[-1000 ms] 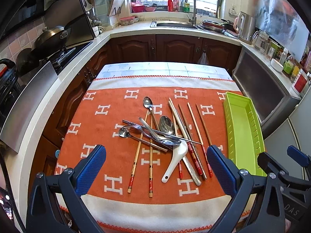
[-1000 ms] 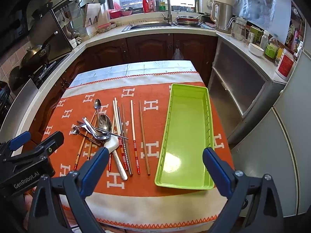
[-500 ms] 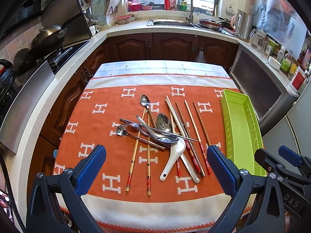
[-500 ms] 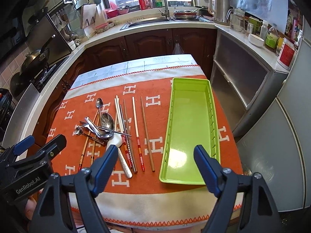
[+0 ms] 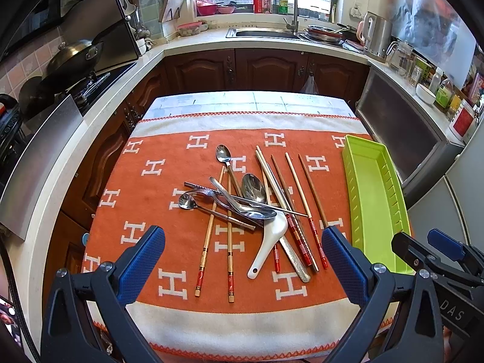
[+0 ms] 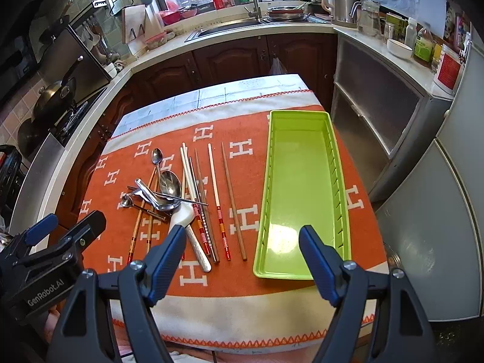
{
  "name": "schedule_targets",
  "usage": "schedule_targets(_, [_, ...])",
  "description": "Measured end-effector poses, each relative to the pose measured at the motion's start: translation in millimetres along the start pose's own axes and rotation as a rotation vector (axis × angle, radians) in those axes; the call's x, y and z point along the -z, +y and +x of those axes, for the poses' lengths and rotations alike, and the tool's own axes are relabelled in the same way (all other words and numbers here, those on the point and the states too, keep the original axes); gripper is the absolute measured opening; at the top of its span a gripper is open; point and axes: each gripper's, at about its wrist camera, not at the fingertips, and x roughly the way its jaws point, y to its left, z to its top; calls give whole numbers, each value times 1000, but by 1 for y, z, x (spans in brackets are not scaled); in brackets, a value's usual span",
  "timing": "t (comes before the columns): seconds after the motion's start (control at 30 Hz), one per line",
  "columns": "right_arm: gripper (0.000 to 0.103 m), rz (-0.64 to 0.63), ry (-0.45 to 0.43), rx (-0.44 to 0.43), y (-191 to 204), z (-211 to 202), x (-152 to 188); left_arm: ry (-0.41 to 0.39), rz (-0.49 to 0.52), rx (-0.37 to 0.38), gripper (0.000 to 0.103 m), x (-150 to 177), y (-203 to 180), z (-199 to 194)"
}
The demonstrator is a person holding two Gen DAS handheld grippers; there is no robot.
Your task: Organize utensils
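Between both wide-apart grippers (image 5: 242, 260) (image 6: 242, 251), tangled utensils (image 5: 254, 208), seemingly overlapping, lie beside a green tray (image 6: 302, 181).

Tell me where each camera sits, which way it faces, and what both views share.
Left wrist: on the left gripper, looking steeply down past its open blue-padded fingers at the heap of spoons and chopsticks; the right gripper shows at the right edge.
Right wrist: on the right gripper, aimed down between the utensils and the empty lime-green plastic tray; the left gripper shows at left.
Shared: orange H-patterned cloth, heap, tray, kitchen sink.
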Motion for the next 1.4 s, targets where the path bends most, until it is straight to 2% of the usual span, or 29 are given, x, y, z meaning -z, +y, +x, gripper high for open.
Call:
schedule_targets(0.27, [77, -45, -17, 3, 10, -5, 1, 1, -1, -3, 102, 0, 0, 0])
schedule_targets(1.0, [77, -49, 1, -16, 12, 0, 2, 9, -3, -1, 102, 1, 4, -2])
schedule_targets(1.23, [77, -70, 20, -29, 21, 6, -1, 8, -14, -2, 102, -8, 20, 3])
schedule_targets(1.4, [72, -96, 27, -45, 27, 15, -15, -44, -37, -34, 102, -23, 56, 6])
